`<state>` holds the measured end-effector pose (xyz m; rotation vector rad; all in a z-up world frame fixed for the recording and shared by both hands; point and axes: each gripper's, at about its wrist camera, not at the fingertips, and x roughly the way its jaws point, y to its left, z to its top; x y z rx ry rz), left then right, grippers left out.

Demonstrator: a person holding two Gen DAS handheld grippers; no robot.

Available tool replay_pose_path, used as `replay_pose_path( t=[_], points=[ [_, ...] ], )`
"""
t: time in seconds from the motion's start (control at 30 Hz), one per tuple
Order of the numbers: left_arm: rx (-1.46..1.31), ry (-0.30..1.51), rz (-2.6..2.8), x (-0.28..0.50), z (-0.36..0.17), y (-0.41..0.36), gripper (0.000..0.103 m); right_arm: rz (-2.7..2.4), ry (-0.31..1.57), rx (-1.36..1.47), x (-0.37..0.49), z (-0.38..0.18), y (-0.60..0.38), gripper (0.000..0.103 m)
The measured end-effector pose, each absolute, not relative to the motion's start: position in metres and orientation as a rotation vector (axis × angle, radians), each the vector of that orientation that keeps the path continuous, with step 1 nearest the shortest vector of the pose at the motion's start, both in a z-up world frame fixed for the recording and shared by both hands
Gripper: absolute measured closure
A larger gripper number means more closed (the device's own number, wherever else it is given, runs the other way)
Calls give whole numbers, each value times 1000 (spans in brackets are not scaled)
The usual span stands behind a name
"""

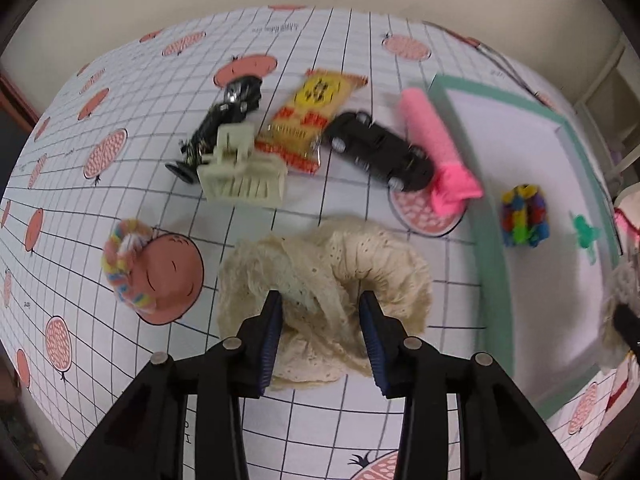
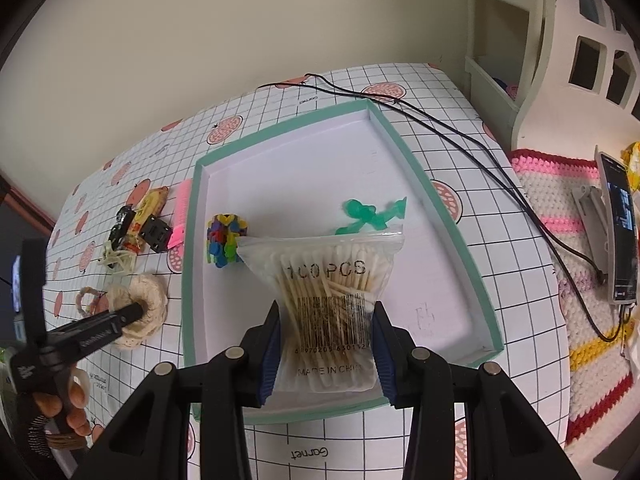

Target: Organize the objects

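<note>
My left gripper (image 1: 321,312) is shut on a cream lace scrunchie (image 1: 328,256) that lies bunched on the checked tablecloth; the right wrist view shows the same left gripper (image 2: 136,312) dug into that scrunchie (image 2: 148,300). My right gripper (image 2: 326,320) is shut on a clear bag of cotton swabs (image 2: 332,280), holding it over the near part of a white tray with a teal rim (image 2: 404,148). In the tray lie a multicoloured block toy (image 2: 226,246) and a green plastic piece (image 2: 368,214).
Left of the tray (image 1: 492,240) lie a pink roll (image 1: 432,136), a black toy car (image 1: 380,152), a snack packet (image 1: 308,120), a black racer (image 1: 224,124), a cream plastic toy (image 1: 240,176) and a pastel scrunchie (image 1: 124,264). A black cable (image 2: 480,148), a phone (image 2: 618,232) and a crocheted mat (image 2: 560,240) are on the right.
</note>
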<state>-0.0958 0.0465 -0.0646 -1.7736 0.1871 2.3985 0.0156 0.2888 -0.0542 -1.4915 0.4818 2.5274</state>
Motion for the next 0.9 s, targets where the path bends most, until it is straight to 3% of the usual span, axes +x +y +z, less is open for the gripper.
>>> replay_pose_path(
  t=[0.13,0.17,0.2,0.23,0.4,0.8,0.9],
  points=[
    [-1749,243,2416,-94,-67,51,66,2528,461,-1505,14,-56,285,60],
    [-1744,254,2416,-94,-67,53,70,2529,462,-1506,14,-57,284,60],
    [-1736,257,2412,-93,-67,54,84,2530,463,-1506,14,-57,284,60],
    [-1734,236,2397,-93,-67,55,88,2530,467,-1507,14,-57,284,60],
    [-1705,288,2413,-88,-64,62,90,2529,471,-1506,14,-58,285,60],
    [-1350,52,2412,-74,-7,100,91,2466,501,-1515,10,-71,303,60],
    [-1303,68,2346,-65,-2,122,91,2449,501,-1514,8,-75,306,60]
  ],
)
